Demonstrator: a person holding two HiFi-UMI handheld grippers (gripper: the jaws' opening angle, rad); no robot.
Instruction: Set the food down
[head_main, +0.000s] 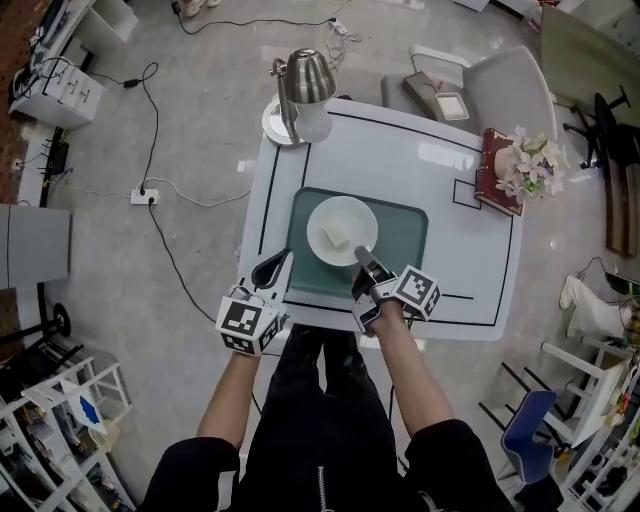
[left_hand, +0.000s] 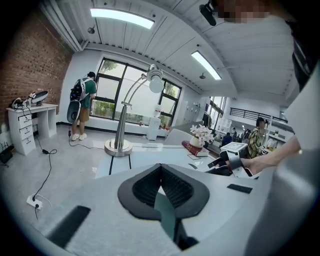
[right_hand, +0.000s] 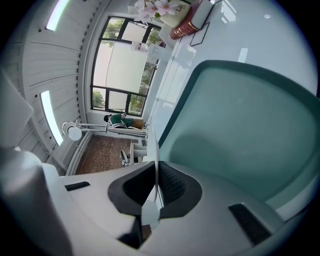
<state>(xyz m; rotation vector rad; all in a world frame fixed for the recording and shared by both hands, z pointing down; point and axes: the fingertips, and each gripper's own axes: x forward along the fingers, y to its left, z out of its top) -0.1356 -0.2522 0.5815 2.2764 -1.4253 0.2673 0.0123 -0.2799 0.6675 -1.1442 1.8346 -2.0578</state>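
**Item 1: food** (head_main: 337, 236). 1 pale, blocky piece, lying on a white plate (head_main: 350, 211) a little left of the plate's centre. The plate is over a teal tray (head_main: 405, 240) on the white table (head_main: 400, 150). Whether it rests on the tray or hangs just above it cannot be told.

**Item 2: right gripper** (head_main: 360, 256). Reaches in from the table's near edge, with its 2 jaws clamped on the plate's near-right rim. In the right gripper view the rim (right_hand: 155, 145) runs edge-on as a thin white line straight between the closed pads (right_hand: 170, 185), with the tray (right_hand: 240, 125) spread out beyond. The food sits just past the jaw tips, up and to the left of them in the head view. It is near the jaws and not touched by them.

**Item 3: left gripper** (head_main: 282, 258). At the table's near-left edge, beside the tray's near-left corner and apart from the plate. The left gripper view shows its jaws (left_hand: 160, 167) brought together at the tips with nothing between them.

**Item 4: surroundings.** 1 chrome desk lamp (head_main: 305, 80) at the table's far-left corner. 1 red book (head_main: 492, 170) with flowers (head_main: 528, 165) on it at the right edge.
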